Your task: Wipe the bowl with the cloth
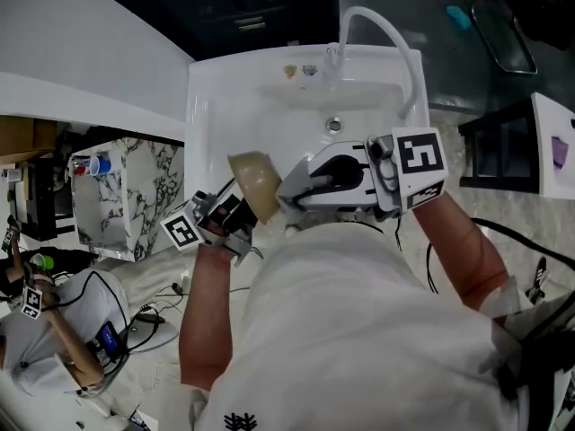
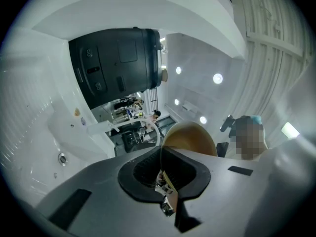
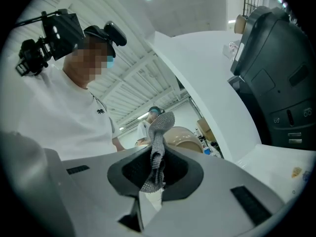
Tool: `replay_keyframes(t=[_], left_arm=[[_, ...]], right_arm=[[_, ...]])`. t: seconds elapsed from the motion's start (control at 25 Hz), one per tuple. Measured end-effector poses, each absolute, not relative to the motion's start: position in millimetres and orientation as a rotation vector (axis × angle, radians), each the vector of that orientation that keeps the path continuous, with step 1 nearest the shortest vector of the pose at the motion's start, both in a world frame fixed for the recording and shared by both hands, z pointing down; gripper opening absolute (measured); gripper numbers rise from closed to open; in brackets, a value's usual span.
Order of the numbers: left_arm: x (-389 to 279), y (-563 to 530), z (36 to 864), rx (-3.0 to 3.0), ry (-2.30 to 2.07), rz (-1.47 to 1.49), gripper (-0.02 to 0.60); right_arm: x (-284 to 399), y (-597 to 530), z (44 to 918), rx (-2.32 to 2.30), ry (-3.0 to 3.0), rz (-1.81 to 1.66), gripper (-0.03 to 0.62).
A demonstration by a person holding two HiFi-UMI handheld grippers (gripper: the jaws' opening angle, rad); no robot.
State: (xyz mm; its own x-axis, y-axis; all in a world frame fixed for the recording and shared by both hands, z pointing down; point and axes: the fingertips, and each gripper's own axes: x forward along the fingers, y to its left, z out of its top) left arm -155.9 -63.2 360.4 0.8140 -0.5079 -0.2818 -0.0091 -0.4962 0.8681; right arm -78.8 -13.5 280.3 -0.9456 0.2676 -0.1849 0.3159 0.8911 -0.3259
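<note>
Bowl [image 2: 190,137] rim is what your left tool [image 2: 165,181] has between its jaws: they stand nearly closed on the thin edge, and the tan body rises beyond them, up and a little to the right in the left gripper view. Your right tool [image 3: 155,174] is likewise pinched narrow, on a grey mesh cloth [image 3: 158,147] that stands up out of the jaws as a twisted strip with a rounded tip. Just past that tip, in the right gripper view, the bowl's curved wall shows, so the cloth lies between the tool and the bowl, near it. I can't tell whether they touch yet. From the head view the two tools point toward each other with the bowl held in the air between them, above the near edge of the white sink [image 1: 216,106]. The left tool is at its lower left and the right tool comes in from the right. The wipe will turn on that line: the bowl lies straight ahead of the cloth hand and slightly to its left. Which face of the bowl, hollow or outside, looks at the cloth I can't make out for certain. The tap [image 1: 386,34] arches over the far side of the sink, well apart from both tools.
</note>
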Motion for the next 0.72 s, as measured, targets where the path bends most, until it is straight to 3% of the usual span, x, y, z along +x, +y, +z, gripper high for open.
replay_keyframes(t=[0.72], left_arm=[[-111,-41,363,2.078,-0.257,-0.464,0.02]], right_arm=[[-77,-65,270,0.168,2.893,-0.503,0.043]])
